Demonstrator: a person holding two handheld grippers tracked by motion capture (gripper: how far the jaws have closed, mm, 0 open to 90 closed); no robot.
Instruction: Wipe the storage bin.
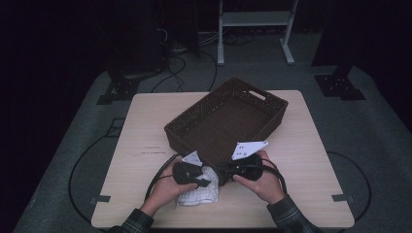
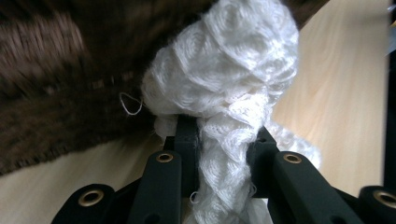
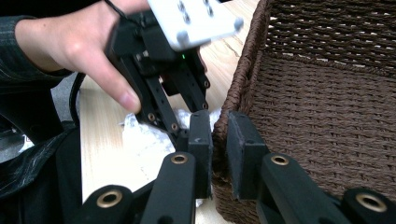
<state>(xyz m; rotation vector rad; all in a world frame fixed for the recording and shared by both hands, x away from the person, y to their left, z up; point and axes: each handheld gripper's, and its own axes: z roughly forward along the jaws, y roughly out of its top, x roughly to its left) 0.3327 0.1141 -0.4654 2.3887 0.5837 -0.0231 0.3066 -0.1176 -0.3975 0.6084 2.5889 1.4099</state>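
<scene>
Left tongs (image 2: 219, 140) pinching white cloth (image 1: 200, 190) on bench (image 1: 311, 145) at 6 o'clock of basket (image 3: 327, 102); right tongs (image 3: 219, 140) clamped on rim. Lift cloth clear over rim, keep basket steady

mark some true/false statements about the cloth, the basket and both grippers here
1. The left gripper is shut on the white cloth. True.
2. The white cloth lies inside the basket. False: it is on the table, beside the basket's near corner.
3. The right gripper clamps the basket's rim. True.
4. The basket holds several items. False: its inside is bare.
5. The basket is white plastic. False: it is brown wicker.
</scene>
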